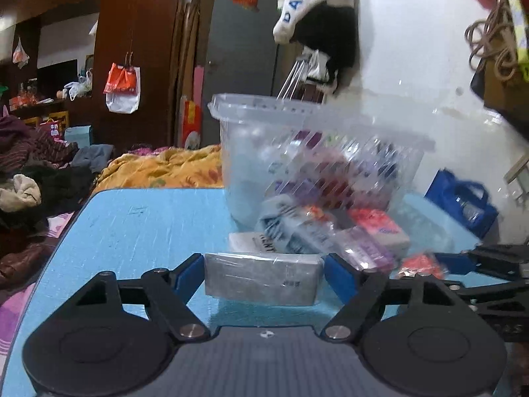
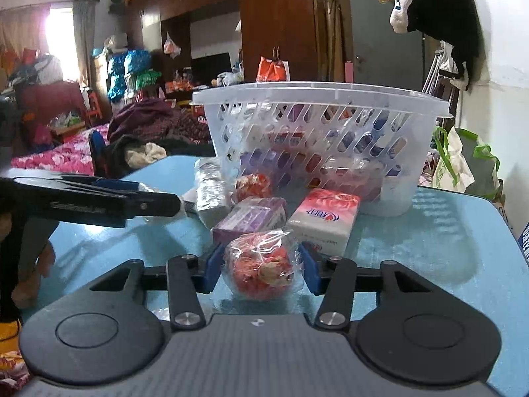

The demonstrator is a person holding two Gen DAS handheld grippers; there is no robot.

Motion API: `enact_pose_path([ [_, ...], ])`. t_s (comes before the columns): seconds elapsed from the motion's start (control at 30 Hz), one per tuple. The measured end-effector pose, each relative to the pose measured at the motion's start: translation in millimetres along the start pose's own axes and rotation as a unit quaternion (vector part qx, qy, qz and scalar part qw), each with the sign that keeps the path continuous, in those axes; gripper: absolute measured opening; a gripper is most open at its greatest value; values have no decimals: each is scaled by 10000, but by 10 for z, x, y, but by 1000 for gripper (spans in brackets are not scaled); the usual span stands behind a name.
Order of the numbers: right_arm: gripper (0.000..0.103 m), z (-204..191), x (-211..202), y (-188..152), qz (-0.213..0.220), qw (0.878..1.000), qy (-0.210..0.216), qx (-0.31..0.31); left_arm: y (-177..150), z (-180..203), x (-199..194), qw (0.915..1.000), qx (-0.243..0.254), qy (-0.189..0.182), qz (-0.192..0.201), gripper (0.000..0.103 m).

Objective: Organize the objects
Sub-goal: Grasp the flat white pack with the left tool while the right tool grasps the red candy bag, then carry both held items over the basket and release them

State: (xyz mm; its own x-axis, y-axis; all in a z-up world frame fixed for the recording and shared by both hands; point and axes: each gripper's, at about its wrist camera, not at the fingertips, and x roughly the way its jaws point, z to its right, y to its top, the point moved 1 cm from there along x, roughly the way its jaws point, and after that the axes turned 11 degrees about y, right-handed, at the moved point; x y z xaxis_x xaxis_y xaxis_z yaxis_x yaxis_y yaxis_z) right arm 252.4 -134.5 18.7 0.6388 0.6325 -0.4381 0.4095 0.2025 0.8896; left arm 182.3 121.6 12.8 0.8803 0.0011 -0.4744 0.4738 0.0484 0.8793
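On the blue worktop (image 2: 429, 241), in front of the white slotted basket (image 2: 317, 139), the loose packets are lying in a cluster. Nearest the basket's front wall, a pink tissue pack (image 2: 325, 220) and a purple packet (image 2: 251, 218) are sitting side by side. Further from the basket, the right gripper (image 2: 261, 269) is bracketing a red wrapped ball (image 2: 261, 269), its blue pads seeming to press the crinkled wrapper, though the plastic is blurring the contact. The left gripper (image 1: 263, 278) is straddling a grey wrapped block (image 1: 263, 279), which is lying flat in front of the basket; its left pad is touching the block, its right pad standing just clear.
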Motion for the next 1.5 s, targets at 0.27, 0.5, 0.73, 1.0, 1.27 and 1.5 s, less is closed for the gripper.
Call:
enact_pose_path([
  [0.27, 52, -82, -67, 5, 303, 9990, -221, -226, -19, 39, -99, 9994, -82, -203, 253, 82],
  [0.5, 52, -54, -71, 40, 342, 9991, -147, -221, 56, -1, -200, 9974, -304, -284, 583, 82],
  [0.73, 52, -45, -267, 642, 782, 9958, -239, -421, 579, 22, -225, 9917, -652, -629, 915, 82],
  [1.0, 52, 429, 65, 1492, 874, 9928, -697, -428, 1327, 271, 262, 9937, -699, -386, 789, 82],
  [1.27, 85, 543, 373, 1504, 688, 9885, -999, -901, 1542, 495, 703, 9973, -357, 88, 628, 83],
  [1.5, 103, 419, -58, 1295, 1122, 9865, -1049, -561, 1401, 494, 609, 9970, -121, 427, 640, 100],
])
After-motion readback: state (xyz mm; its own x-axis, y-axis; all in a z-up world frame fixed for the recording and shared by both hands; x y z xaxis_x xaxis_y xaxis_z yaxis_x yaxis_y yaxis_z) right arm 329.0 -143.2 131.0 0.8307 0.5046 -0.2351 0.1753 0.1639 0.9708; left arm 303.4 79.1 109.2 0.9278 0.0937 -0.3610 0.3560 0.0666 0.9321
